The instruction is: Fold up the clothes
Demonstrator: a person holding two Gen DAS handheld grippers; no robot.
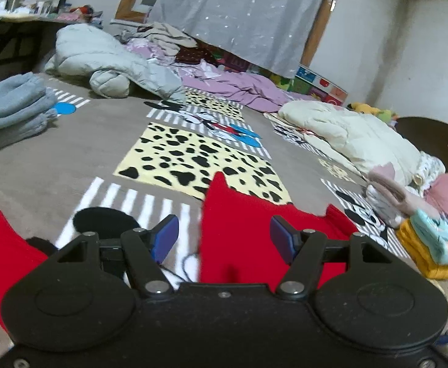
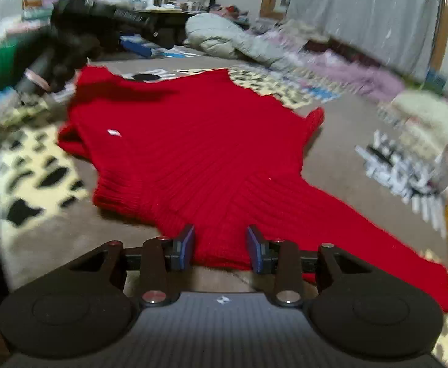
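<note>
Both the left gripper (image 1: 224,239) and the right gripper (image 2: 221,247) are matte black, with silver pivot screws, round side housings and blue rectangular fingertip pads (image 1: 166,236).

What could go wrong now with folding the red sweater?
The right gripper stands open over the sweater's edge; closing may pinch only a thin bit of knit, which could slip. The left gripper is open too, so the sweater may drag unevenly. The nearby folded pile could be knocked.
</note>
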